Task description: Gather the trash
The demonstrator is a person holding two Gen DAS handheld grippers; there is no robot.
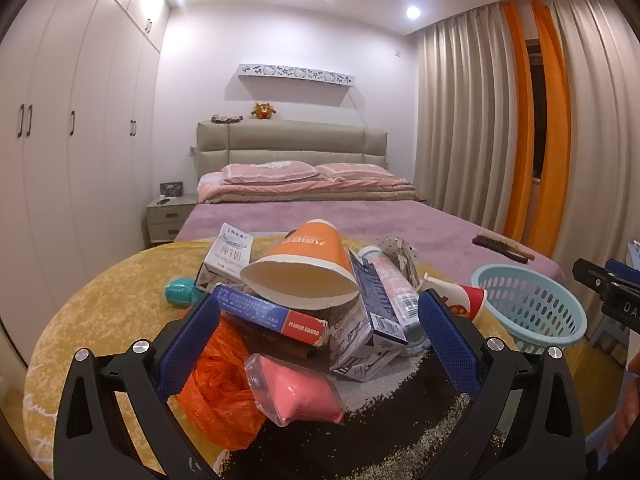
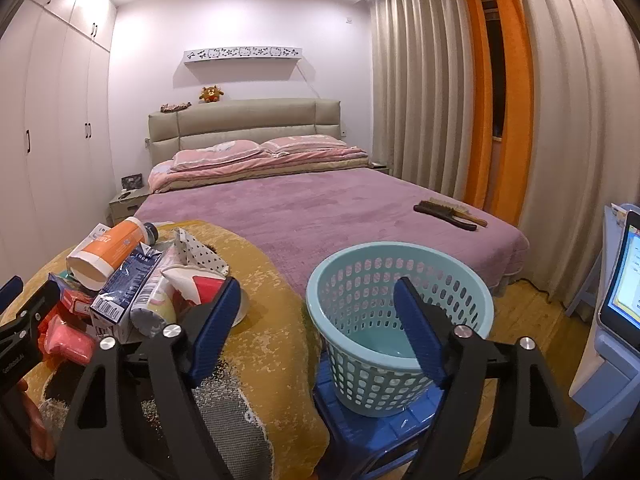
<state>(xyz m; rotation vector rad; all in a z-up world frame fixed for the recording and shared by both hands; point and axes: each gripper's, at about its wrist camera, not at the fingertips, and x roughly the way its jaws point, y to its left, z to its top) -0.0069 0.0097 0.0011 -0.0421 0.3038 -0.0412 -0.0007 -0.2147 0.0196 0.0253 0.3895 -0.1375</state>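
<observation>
the left gripper [image 1: 320, 320], jaws spread wide and holding nothing, points slightly downward at a heap of trash [image 1: 304, 312] on a yellow blanket [image 1: 108, 312]: an orange paper cup [image 1: 308, 268], cartons, an orange plastic bag [image 1: 224, 400]. the right gripper [image 2: 316, 312], also open and empty, faces a pale blue perforated basket [image 2: 400, 308], empty as far as shows, standing on a blue stool [image 2: 372, 436]. beyond, a purple-covered bed [image 2: 320, 208], white wardrobes [image 1: 80, 140] and beige-and-orange curtains [image 2: 460, 80].
</observation>
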